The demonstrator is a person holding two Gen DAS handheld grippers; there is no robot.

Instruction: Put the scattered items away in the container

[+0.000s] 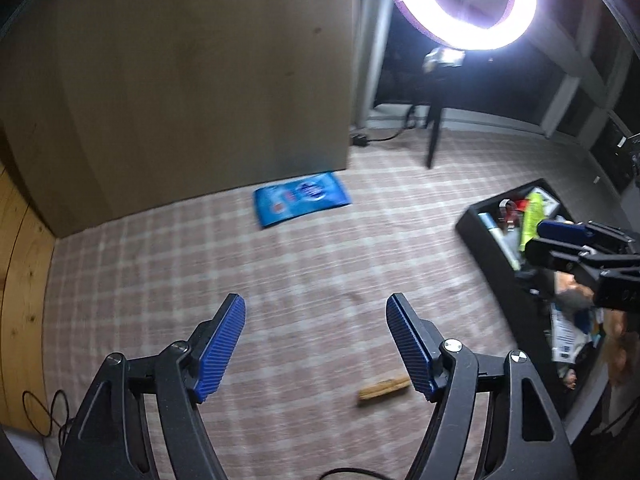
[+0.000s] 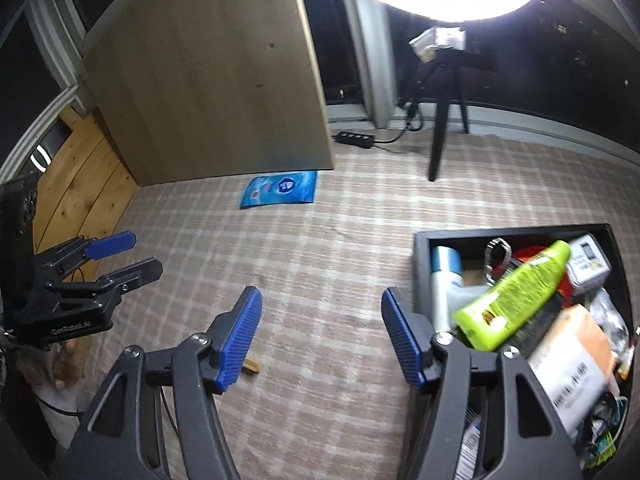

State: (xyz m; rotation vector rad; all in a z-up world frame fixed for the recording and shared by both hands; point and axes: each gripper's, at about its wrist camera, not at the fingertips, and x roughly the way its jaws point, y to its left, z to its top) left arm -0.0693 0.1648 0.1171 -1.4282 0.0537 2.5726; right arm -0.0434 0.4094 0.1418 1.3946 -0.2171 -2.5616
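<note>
A blue flat packet [image 1: 302, 198] lies on the checked cloth by the foot of a wooden board; it also shows in the right wrist view [image 2: 280, 189]. A small tan wooden stick [image 1: 384, 388] lies near my left gripper's right finger; its end shows by my right gripper's left finger [image 2: 252, 368]. The black container [image 2: 424, 264] at right holds a green tube [image 2: 516, 292], a white bottle and several other items. My left gripper [image 1: 316, 346] is open and empty above the cloth. My right gripper [image 2: 320, 334] is open and empty beside the container's left wall.
A tall wooden board [image 1: 192, 80] stands at the back left. A ring light on a black tripod [image 2: 440, 148] and a power strip [image 2: 354, 139] are at the back. Wooden flooring [image 1: 20, 280] borders the cloth at left.
</note>
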